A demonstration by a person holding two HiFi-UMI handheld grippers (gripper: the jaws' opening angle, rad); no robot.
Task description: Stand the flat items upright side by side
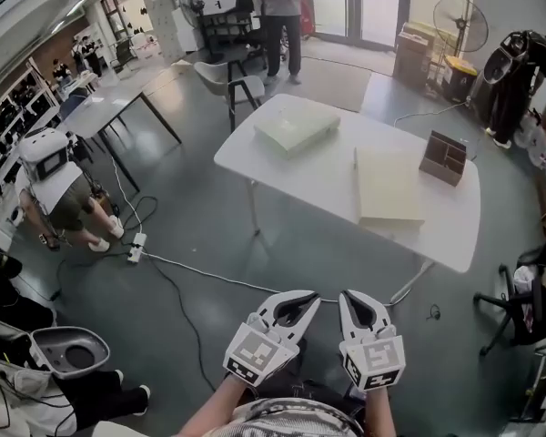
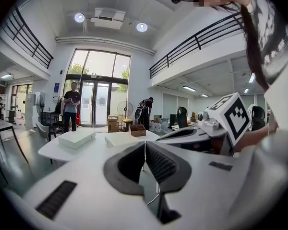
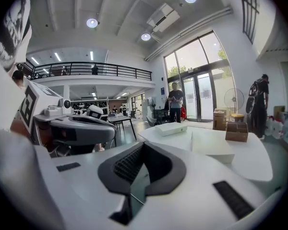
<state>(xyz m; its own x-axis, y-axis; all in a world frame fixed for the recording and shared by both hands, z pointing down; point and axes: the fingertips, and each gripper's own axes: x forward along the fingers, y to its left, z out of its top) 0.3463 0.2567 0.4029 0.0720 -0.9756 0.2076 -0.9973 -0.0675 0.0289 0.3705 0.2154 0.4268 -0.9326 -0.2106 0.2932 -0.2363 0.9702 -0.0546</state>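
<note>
Left gripper (image 1: 309,299): jaws pressed together, pads meeting edge to edge, nothing between them. Right gripper (image 1: 348,299): the same, pressed shut and empty. Neither touches anything.

Pose: both are held low in front of the person's body, side by side and near each other, tips aimed toward the white table (image 1: 318,176) and tilted slightly down. They hang over bare grey floor, well short of the table's near edge. The left marker cube (image 1: 257,353) and the right marker cube (image 1: 375,362) face up at the head camera.

Hard to see: the hands sit under the cubes, so only the forearms (image 1: 209,412) show, cut off by the bottom edge. In each gripper view the gripper's own white body fills the lower half and blocks the floor.

Task things: both lie flat on the table, apart from each other. The far flat item (image 1: 297,127), pale and slab-like, is near the table's far left corner. The near flat item (image 1: 387,187), pale cream, is toward the right side. I cannot tell whether they are books or boxes. A brown wooden organizer (image 1: 443,157) stands just right of the near one; its compartments are too small to read.

Around: a standing person (image 1: 282,16) by the glass doors, a floor fan (image 1: 460,21), a grey chair (image 1: 232,80) behind the table, and a cable (image 1: 191,276) running across the floor.
</note>
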